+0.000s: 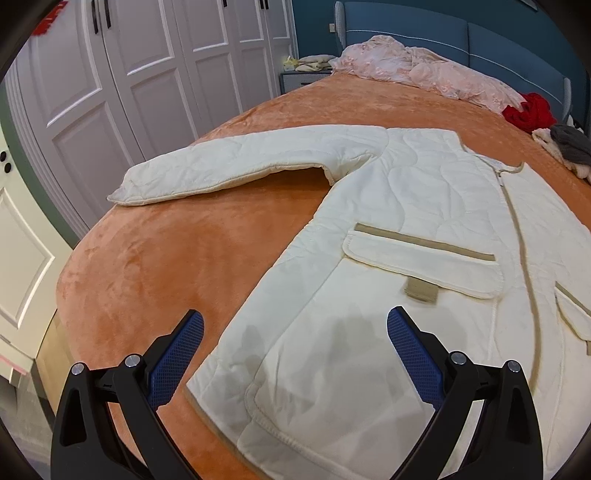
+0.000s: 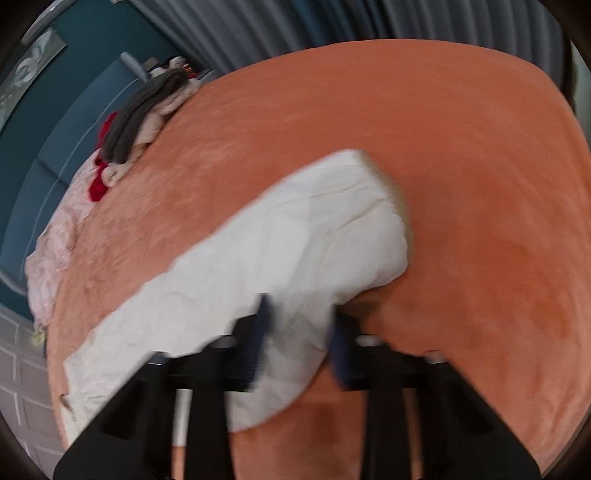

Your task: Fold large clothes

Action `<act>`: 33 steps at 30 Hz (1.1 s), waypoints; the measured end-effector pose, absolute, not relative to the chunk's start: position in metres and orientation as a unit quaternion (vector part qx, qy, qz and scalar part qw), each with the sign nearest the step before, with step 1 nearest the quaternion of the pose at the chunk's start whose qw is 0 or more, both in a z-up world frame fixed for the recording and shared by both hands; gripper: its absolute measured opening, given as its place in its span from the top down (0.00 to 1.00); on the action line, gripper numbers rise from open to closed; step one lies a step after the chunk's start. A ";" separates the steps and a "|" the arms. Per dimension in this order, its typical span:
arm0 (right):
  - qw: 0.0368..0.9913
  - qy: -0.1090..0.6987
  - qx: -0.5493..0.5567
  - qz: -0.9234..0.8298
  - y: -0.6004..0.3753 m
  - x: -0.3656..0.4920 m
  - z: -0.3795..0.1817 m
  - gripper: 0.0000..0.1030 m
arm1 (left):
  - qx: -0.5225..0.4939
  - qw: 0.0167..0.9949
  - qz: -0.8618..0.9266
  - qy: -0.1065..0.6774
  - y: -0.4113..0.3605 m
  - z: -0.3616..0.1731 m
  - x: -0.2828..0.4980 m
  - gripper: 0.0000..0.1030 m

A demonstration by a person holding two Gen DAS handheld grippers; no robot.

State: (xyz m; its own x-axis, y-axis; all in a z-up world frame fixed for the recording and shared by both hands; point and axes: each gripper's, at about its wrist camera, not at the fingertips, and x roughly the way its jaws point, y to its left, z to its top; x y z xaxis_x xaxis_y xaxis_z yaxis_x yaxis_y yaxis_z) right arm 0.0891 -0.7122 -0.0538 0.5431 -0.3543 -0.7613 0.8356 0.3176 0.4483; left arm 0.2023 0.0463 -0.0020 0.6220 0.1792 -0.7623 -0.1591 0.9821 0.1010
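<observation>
A cream quilted jacket (image 1: 406,221) lies flat, front up, on the orange bedspread (image 1: 184,258). Its left sleeve (image 1: 236,166) stretches out toward the wardrobe. My left gripper (image 1: 295,325) is open and empty, hovering over the jacket's lower hem. In the blurred right wrist view the jacket's other sleeve (image 2: 295,243) lies across the bedspread (image 2: 461,184). My right gripper (image 2: 301,317) has its fingers on either side of that sleeve, with cloth between them; the blur hides whether they pinch it.
A pink crumpled blanket (image 1: 417,70) lies by the blue headboard (image 1: 480,40). Red (image 1: 530,110) and grey clothes (image 1: 569,144) are piled at the far right. White wardrobe doors (image 1: 147,74) stand to the left of the bed. Grey curtains (image 2: 369,22) hang beyond the bed.
</observation>
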 end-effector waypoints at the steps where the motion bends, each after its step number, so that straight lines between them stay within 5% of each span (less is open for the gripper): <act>1: 0.777 0.258 0.433 -0.377 -0.705 0.098 -0.038 0.87 | 0.013 0.900 0.096 0.425 0.048 -0.003 0.204 0.06; 10: 0.936 0.201 0.251 -0.145 -0.521 0.232 0.112 0.88 | -0.011 0.896 0.110 0.430 0.073 -0.009 0.210 0.06; 15: 0.958 0.235 0.164 -0.004 -0.377 0.301 0.122 0.88 | -0.029 0.895 0.108 0.431 0.090 -0.008 0.206 0.06; 20: 0.943 0.305 0.086 0.102 -0.237 0.342 0.072 0.85 | -0.060 0.892 0.094 0.437 0.107 -0.007 0.210 0.06; 24: 0.921 0.356 0.062 0.142 -0.179 0.346 0.021 0.52 | -0.094 0.893 0.066 0.436 0.114 -0.001 0.216 0.06; 33: 0.928 0.342 0.120 0.082 -0.238 0.283 0.010 0.36 | -0.214 0.871 -0.017 0.441 0.084 0.010 0.269 0.06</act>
State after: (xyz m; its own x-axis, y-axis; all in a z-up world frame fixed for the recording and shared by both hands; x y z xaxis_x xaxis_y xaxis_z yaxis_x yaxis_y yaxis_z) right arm 0.2828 -0.2379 0.0103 0.7529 0.2342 -0.6150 -0.0696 0.9576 0.2795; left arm 0.2686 0.0842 0.0103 0.6099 -0.2184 -0.7618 -0.1599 0.9076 -0.3882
